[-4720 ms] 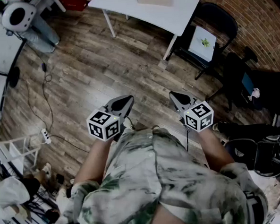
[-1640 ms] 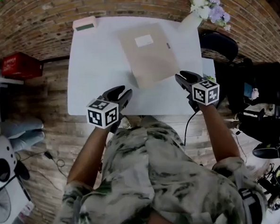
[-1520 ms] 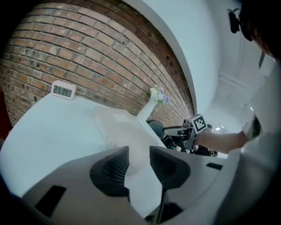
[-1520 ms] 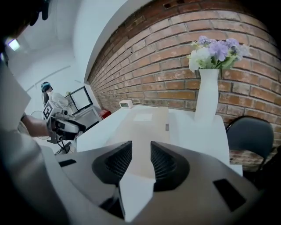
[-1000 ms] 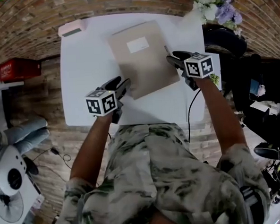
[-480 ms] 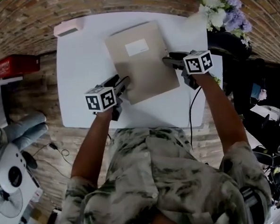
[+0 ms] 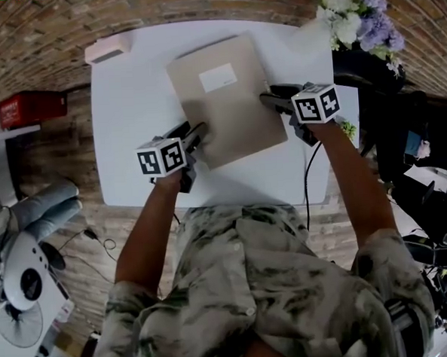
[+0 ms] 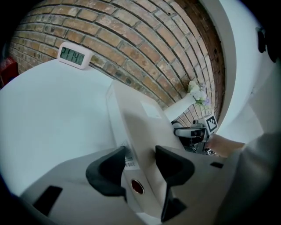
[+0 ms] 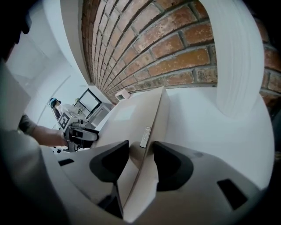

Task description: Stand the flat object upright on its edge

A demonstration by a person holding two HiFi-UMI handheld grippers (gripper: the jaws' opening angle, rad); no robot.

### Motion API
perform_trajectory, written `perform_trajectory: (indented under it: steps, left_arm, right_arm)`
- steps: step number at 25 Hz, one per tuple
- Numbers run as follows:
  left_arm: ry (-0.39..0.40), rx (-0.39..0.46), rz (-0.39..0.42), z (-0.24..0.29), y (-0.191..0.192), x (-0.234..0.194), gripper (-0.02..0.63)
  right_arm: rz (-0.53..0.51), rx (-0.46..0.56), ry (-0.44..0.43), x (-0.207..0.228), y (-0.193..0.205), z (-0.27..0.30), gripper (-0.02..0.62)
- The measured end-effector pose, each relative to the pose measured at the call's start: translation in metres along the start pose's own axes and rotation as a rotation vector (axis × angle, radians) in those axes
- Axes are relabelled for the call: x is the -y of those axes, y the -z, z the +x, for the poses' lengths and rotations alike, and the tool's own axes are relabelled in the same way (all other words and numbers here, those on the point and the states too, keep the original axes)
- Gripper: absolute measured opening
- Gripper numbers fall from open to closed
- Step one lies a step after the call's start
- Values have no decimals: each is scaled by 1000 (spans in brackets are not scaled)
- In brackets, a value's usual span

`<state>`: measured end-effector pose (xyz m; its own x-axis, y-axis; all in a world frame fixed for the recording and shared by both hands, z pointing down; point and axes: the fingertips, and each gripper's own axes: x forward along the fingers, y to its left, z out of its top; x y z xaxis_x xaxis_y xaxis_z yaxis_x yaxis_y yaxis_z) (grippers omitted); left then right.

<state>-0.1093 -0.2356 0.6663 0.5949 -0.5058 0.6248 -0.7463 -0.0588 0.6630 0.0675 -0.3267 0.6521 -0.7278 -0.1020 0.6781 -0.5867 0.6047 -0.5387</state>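
Note:
A flat beige folder (image 7: 226, 98) with a white label lies on the white table (image 7: 128, 104). My left gripper (image 7: 192, 129) is at its near left edge. In the left gripper view the jaws stand wide on either side of that edge (image 8: 140, 114), and I see no pad pressing. My right gripper (image 7: 270, 94) is at the folder's right edge. In the right gripper view its jaws (image 9: 140, 146) are closing with the folder's edge (image 9: 131, 114) between them. Each gripper shows across the folder in the other's view, the right gripper (image 8: 195, 132) and the left gripper (image 9: 79, 134).
A digital clock (image 7: 108, 49) sits at the table's far left corner by the brick wall. A white vase (image 7: 313, 33) of flowers (image 7: 357, 15) stands at the far right corner, close to my right gripper. A dark chair (image 7: 367, 59) is right of the table, a red box (image 7: 30, 106) left.
The person walked up to the table. Both grippers moved forward to the folder's edges, the right one onto its right side, the left one onto its near left side. The folder still lies flat.

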Motion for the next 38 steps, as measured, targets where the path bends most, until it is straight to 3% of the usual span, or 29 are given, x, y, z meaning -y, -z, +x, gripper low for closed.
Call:
perform_trajectory:
  steps: [8,24,30,38]
  left_arm:
    - [-18,10,70,-13,-8,7,224]
    - [-18,96,378,-70,-66,28,221]
    - [-41,138,521,-84,-105,36,218]
    - [-65,197,629,-89,-157,44,213]
  right_arm:
    - [-20,49,16,-14,-7,-14,185]
    - [-193,194,95,-81,-45,-56,152]
    - [-300,273,182,-97,-72,-67,141]
    - [-365,345,260,-99,-109,-75,127]
